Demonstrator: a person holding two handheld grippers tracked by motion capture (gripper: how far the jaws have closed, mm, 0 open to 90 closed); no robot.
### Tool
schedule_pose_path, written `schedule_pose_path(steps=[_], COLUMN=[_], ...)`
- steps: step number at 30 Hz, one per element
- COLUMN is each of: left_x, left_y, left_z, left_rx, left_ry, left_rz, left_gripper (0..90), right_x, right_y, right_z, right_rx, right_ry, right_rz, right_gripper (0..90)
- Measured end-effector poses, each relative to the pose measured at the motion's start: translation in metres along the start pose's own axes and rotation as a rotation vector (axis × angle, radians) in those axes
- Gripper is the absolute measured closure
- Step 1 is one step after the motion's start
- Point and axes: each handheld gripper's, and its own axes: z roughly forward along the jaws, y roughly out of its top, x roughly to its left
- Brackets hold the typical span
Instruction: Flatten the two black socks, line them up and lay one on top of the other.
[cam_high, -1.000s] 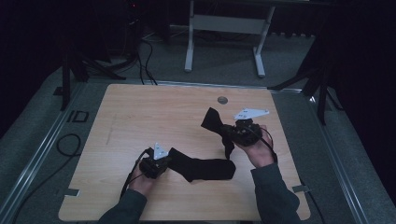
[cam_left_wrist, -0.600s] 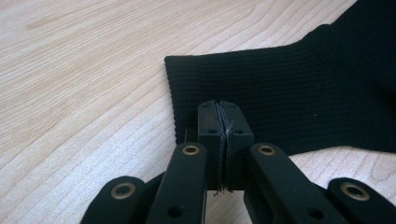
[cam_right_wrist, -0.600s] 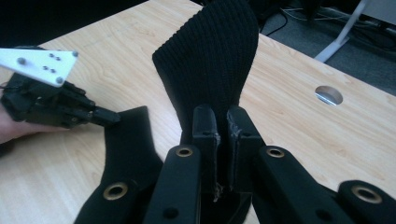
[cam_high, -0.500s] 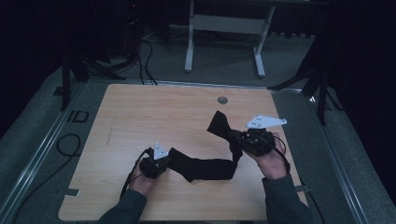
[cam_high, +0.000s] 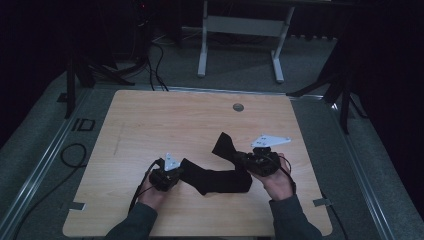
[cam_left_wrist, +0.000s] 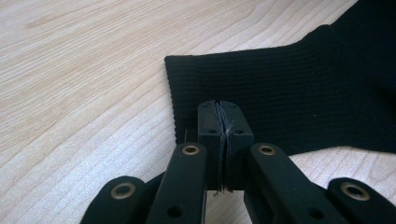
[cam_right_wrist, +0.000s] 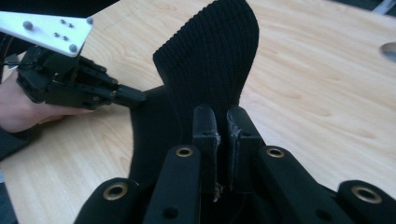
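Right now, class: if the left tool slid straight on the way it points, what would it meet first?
The left tool, shut on the black ribbed knitted sock, points along it; going on, it would likely just push more sock fabric ahead.

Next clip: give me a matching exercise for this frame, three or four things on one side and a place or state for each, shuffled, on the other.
Things:
1. left gripper
2. right gripper
3. black sock
4. round hole in the table

Places or states:
A. near the table's far edge
B. clamped on the sock's ribbed cuff
C. stretched between the two grippers
D. holds the sock's other end, which sticks up past its jaws

Pairs: 1-B, 2-D, 3-C, 4-A
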Motion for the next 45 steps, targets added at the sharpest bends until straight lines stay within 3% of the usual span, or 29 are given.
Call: schedule_pose_path(steps=[13, 20, 28, 30, 39, 45], left_x=[-0.002, -0.002, -0.004, -0.005, -0.003, 0.000], left_y=[0.000, -0.001, -0.001, -0.001, -0.002, 0.000], left_z=[0.000, -0.001, -0.001, -0.001, -0.004, -0.020], left_rx=[-0.001, -0.002, -0.003, -0.002, -0.012, -0.054], left_ry=[0.000, 0.001, -0.002, -0.004, -0.044, -0.043], left_rz=[-0.004, -0.011, -0.026, -0.027, -0.071, -0.066], left_gripper=[88.6, 88.6, 88.6, 88.6, 86.0, 83.0], right_x=[0.026, 0.039, 0.050, 0.052, 0.047, 0.049], right_y=[-0.002, 0.004, 0.004, 0.001, -0.021, -0.024], right_z=[0.027, 0.026, 0.039, 0.046, 0.084, 0.093], right_rx=[0.010, -0.010, 0.001, 0.015, 0.096, 0.109], right_ry=[0.061, 0.077, 0.090, 0.074, 0.064, 0.054], right_rz=[0.060, 0.057, 0.060, 0.052, 0.117, 0.110], right_gripper=[83.7, 83.8, 83.7, 83.8, 83.6, 83.6])
